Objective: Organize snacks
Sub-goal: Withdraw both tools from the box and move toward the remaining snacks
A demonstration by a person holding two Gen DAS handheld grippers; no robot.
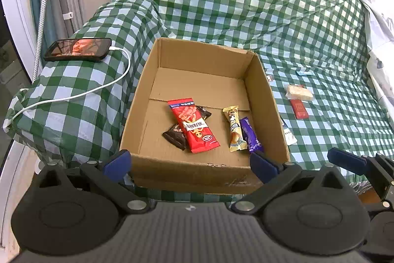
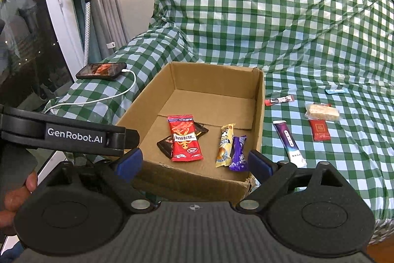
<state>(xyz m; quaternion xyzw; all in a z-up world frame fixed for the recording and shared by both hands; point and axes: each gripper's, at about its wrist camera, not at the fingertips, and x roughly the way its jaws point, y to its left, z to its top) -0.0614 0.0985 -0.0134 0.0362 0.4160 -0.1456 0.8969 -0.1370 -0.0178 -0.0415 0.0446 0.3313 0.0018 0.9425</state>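
Hovering just short of the cardboard box's [image 1: 187,169] near wall, both grippers are sitting wide apart and holding nothing. The left gripper [image 1: 189,163] is facing the box interior; the right gripper [image 2: 194,162] is sitting just beside it, also aimed over the near rim.

Box contents: red snack packet [image 1: 193,125] lying across a dark brown packet [image 1: 174,136]; yellow wafer bar [image 1: 235,130] and purple bar [image 1: 251,136] lying side by side near the right wall, touching or nearly so.

Snacks lying loose on the checked bed cover [image 2: 320,164], right of the box: long white-and-purple sachet [image 2: 289,143] just beside the box wall, small red packet [image 2: 319,130], clear-wrapped pale cake [image 2: 322,112] touching its far end, thin red stick [image 2: 279,100], small blue sachet [image 2: 335,90] farthest off.

A phone [image 2: 102,70] on its white cable [image 2: 108,96] is resting on the raised left side of the bed, apart from the work.

Judgement: sorting is looking partly done, with four items boxed and five waiting. Next move is likely falling to the right gripper: swinging rightward, dropping low over the white-and-purple sachet and closing across its narrow width. Flat film on soft bedding may be calling for a firm downward press.
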